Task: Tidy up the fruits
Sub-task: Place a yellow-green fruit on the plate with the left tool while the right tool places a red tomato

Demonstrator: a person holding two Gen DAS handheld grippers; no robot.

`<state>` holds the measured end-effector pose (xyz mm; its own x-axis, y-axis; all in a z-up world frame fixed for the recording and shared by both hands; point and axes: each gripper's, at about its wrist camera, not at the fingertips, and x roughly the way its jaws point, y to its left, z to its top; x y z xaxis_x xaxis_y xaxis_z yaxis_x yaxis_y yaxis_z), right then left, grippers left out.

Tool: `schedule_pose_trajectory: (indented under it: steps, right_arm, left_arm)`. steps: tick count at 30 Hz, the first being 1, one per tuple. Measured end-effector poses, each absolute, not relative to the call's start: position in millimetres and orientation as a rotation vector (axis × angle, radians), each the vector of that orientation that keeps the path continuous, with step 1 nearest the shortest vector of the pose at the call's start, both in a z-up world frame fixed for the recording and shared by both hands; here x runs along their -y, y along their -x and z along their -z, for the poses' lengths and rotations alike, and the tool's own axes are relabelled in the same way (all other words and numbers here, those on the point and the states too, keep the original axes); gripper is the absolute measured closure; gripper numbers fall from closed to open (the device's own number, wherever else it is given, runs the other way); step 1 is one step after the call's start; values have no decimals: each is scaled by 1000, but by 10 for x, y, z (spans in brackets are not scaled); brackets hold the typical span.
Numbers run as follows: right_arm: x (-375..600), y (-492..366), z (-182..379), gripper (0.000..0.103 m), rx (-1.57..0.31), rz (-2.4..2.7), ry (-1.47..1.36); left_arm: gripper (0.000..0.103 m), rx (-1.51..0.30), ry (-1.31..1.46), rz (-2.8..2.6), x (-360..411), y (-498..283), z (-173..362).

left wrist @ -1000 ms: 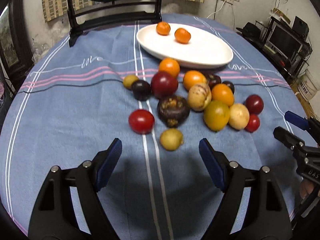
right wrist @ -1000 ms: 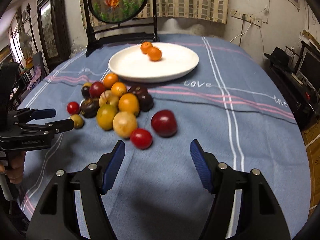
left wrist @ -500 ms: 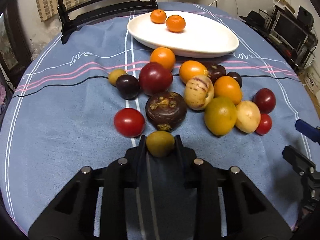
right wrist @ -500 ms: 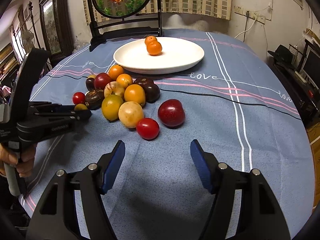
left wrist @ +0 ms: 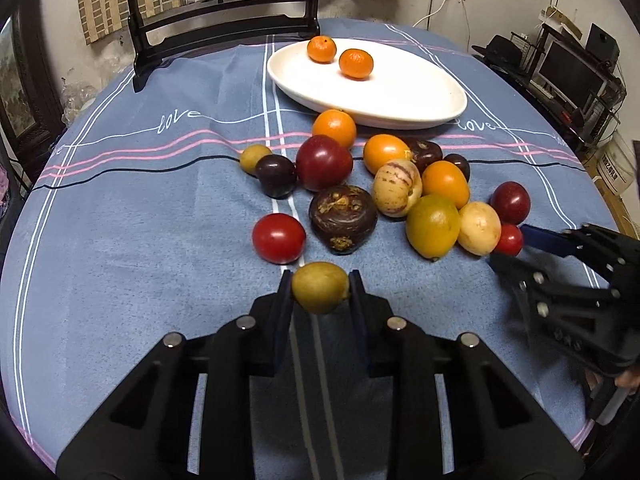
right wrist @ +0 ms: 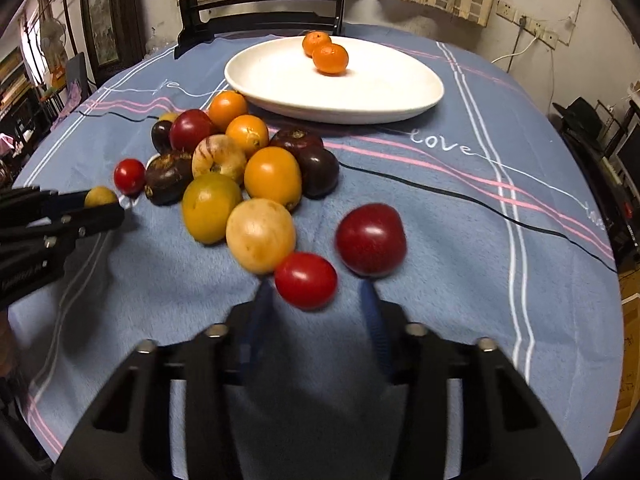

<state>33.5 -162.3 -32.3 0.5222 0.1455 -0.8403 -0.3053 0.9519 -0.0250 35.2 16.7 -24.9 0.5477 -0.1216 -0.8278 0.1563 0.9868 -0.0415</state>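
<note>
Left tongs [left wrist: 320, 286] clamp olive fruit [left wrist: 320, 287] | right tongs [right wrist: 316, 300] closing around blurred tomato [right wrist: 306, 280]; contact seemingly unmade

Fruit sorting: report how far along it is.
Done: two mandarins sit on the white plate. In hand: left gripper is shut on a small yellow-green fruit; right gripper has just been closing around a red tomato. Left: the pile on the cloth.
</note>
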Motion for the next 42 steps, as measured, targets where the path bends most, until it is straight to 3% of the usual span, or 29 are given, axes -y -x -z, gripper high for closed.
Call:
schedule_pose_trajectory:
  steps: [6,12,19,29,31,32,33,40,42]
  right_arm:
    - [1637,-283,239,74,-965,-283,155]
    - [1850,-135,-203,73,-817,-272,124]
    - [1838,-594,-551,73,-663,-280,116]
    - [1601,-1544,-109,73,-800,-289,166]
    - [1574,-1632,-29,69,-824,-279,193]
    - [1563,-1653,-3,56,-831,-270,207]
    - [1561,-1647,1,45,-824,-264,213]
    - [1689,-1486,-156,44,-780,-270,166]
    - [1779,-1376,-210,44,-779,-275,139]
  left_arm:
    - [75,-963,-38,173,-197,-324,191]
    - [75,-904,-59,196,-150,-407,-64]
    - [75,-799,-73,214,112,-1022,-436]
    - [75,-876,-63,189,260,-1976,-85]
    - [65,-874,-53,184,267,-2066,-35]
    - [49,-874,-52,177,273,-2091,-17]
    - [42,-865,-56,159,270,-2109,-9]
    - [40,-863,-42,157,172,-1963,-49]
    - [32,-848,-46,154,119,-1847,-92]
